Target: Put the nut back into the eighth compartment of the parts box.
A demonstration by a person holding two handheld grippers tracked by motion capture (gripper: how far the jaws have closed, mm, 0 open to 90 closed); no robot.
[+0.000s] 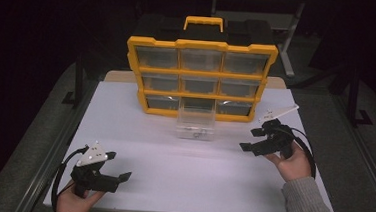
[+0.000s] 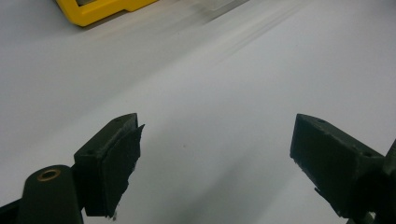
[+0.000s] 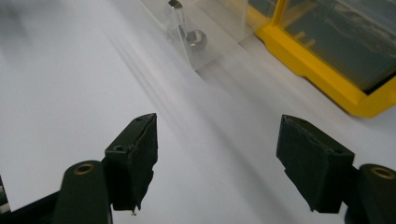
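Two grippers: both hand-held, both over the white table (image 1: 181, 180), jaws apart and empty.
Right gripper (image 1: 250, 139): gripped in the right hand (image 1: 292, 163) at the table's right side, jaws wide, nothing between the pads (image 3: 137, 158), aimed left toward the clear drawer.
Left gripper (image 1: 119, 167): gripped in the left hand (image 1: 71, 200) at the near left corner, jaws wide, nothing between them, bare tabletop ahead.
Clear drawer (image 1: 196, 122): pulled out of the organizer and resting on the table just in front of its bottom middle slot, between the two grippers but nearer the right one; touched by neither.
Inside the drawer: small metal nut (image 3: 196, 39) near the front wall, seen in the right gripper view.
Yellow organizer (image 1: 200, 79): upright at the table's far edge, three rows of three compartments, carry handle (image 1: 204, 22) on top.
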